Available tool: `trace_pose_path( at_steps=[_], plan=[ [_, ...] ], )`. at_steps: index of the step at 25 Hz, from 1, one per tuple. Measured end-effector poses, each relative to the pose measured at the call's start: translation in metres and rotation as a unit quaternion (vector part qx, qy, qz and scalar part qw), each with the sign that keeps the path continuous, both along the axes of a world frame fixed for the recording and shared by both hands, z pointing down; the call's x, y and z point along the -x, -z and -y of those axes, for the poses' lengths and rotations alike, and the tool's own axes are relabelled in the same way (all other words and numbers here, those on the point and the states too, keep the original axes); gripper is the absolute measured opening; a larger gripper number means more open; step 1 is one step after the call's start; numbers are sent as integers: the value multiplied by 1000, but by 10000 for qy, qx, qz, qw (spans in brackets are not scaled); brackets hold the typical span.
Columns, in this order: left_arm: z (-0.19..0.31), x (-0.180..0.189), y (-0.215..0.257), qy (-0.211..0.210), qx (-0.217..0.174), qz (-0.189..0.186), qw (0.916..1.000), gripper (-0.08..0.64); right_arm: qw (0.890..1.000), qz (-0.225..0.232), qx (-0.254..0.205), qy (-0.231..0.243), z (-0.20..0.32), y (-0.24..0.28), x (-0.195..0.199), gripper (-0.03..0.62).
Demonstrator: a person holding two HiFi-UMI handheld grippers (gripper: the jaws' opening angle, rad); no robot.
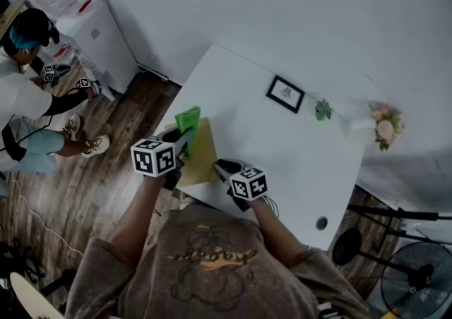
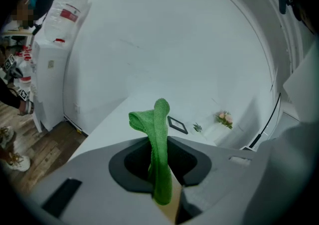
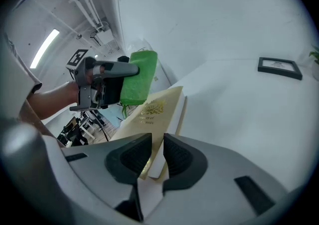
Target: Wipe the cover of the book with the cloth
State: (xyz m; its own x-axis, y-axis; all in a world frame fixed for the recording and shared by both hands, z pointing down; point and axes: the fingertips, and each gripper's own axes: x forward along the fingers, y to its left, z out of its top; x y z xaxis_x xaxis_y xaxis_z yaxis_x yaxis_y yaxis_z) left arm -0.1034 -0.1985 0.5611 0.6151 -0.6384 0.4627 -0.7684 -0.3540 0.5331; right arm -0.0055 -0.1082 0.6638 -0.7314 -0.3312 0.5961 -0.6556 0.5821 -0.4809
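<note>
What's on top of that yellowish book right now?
Only the green cloth, pinched in the left gripper, hangs over its far end; touch is unclear. The right gripper clamps the book's near edge, hiding that strip.

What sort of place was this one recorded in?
Probably an office or lab room: a white bottle-topped water dispenser, a dark wood-plank floor, and a second person nearby.

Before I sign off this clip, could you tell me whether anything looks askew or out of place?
Nothing spilled or damaged. The book lies at an angle to the edges of the table, near its corner, clamped by the right gripper; the green cloth stands bunched in the left gripper.
</note>
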Motion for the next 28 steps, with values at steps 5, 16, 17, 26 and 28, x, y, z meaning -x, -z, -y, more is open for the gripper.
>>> trace_pose_path(
  at_steps=[5,16,17,26,28],
  plan=[
    [-18,49,-9,482,77,205,9986,69,10000,-12,15,29,-1,0,3,77],
    [-56,95,-44,852,368,727,9930,69,10000,-16,5,88,-5,0,9,78],
    [-58,94,-48,826,405,754,9929,69,10000,-23,4,89,-5,0,9,78],
    [-63,65,-69,523,584,929,9926,69,10000,-43,-7,88,-5,0,7,78],
    [-62,61,-72,492,617,962,9922,69,10000,-4,5,75,-5,-1,7,78]
  ],
)
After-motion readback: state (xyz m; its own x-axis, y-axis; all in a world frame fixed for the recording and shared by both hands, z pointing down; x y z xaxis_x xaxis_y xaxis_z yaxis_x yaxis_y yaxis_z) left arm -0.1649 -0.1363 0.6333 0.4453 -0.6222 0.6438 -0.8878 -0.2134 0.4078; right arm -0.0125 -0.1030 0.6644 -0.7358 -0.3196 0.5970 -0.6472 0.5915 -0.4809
